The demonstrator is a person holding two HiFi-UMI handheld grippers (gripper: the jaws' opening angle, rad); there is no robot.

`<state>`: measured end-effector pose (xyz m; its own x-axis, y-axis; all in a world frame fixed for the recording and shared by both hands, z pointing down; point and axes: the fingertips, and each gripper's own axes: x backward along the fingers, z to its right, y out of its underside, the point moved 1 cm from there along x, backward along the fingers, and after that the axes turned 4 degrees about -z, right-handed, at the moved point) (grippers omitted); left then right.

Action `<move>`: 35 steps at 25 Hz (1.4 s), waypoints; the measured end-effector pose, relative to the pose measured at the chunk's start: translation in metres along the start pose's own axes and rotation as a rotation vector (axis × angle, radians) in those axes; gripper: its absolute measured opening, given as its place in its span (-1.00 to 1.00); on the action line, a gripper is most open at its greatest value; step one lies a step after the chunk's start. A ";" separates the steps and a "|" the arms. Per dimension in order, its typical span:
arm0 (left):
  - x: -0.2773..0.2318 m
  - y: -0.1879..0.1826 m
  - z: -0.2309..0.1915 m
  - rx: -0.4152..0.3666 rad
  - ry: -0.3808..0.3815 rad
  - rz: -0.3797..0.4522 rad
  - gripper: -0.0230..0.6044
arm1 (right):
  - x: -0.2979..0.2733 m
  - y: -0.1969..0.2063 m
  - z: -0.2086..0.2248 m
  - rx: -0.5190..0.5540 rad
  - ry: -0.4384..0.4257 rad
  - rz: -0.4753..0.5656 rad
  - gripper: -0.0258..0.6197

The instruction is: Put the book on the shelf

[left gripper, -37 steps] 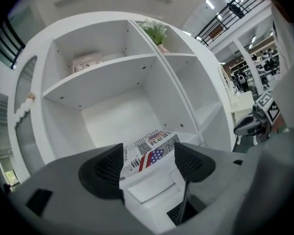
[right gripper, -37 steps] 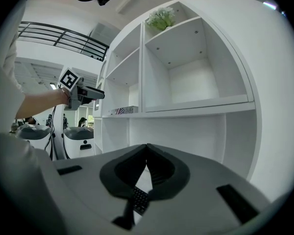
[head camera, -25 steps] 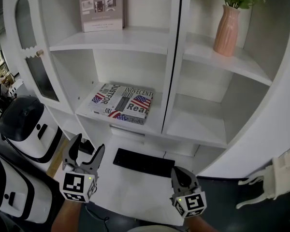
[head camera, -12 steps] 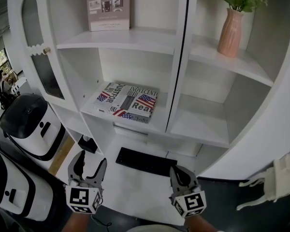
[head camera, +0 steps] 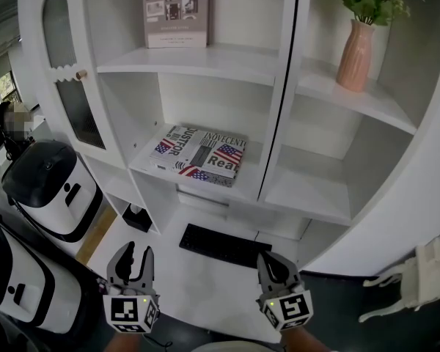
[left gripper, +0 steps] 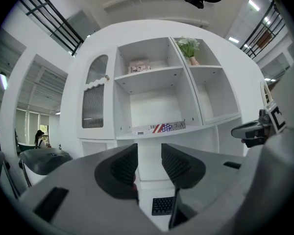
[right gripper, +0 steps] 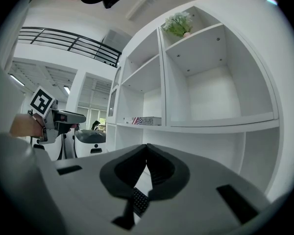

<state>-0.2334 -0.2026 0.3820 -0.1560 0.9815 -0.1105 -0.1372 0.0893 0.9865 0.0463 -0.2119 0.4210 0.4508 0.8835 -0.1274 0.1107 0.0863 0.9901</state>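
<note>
The flag-patterned book (head camera: 202,154) lies flat on the middle left shelf (head camera: 249,189) of the white cabinet; it shows as a thin strip (left gripper: 159,128) in the left gripper view and far off (right gripper: 143,121) in the right gripper view. My left gripper (head camera: 135,257) hangs low in front of the cabinet, well short of the book. Its jaws have just been closing and stand partly apart with nothing between them. My right gripper (head camera: 274,268) is beside it, shut and empty.
A grey book (head camera: 175,11) stands on the top left shelf. A pink vase with a plant (head camera: 354,54) is on the upper right shelf. A black keyboard (head camera: 218,246) lies on the low white ledge. White-and-black machines (head camera: 51,189) stand at the left.
The left gripper has dropped lower and drawn back from the shelf, and its jaws have narrowed. The right gripper has barely moved. The book stays on the shelf.
</note>
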 end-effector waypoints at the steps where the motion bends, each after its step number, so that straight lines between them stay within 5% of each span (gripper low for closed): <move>1: 0.002 0.001 -0.002 0.004 -0.010 0.003 -0.47 | -0.001 -0.001 -0.001 0.001 -0.003 0.001 -0.91; 10: 0.017 0.008 -0.009 0.027 -0.051 0.007 -0.90 | -0.003 -0.005 -0.010 0.004 -0.012 0.015 -0.91; 35: 0.017 0.007 -0.004 0.005 -0.038 0.003 -0.91 | -0.002 -0.009 -0.016 0.029 -0.030 0.023 -0.91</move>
<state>-0.2410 -0.1859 0.3865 -0.1196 0.9875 -0.1026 -0.1323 0.0866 0.9874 0.0303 -0.2073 0.4135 0.4795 0.8710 -0.1068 0.1254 0.0525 0.9907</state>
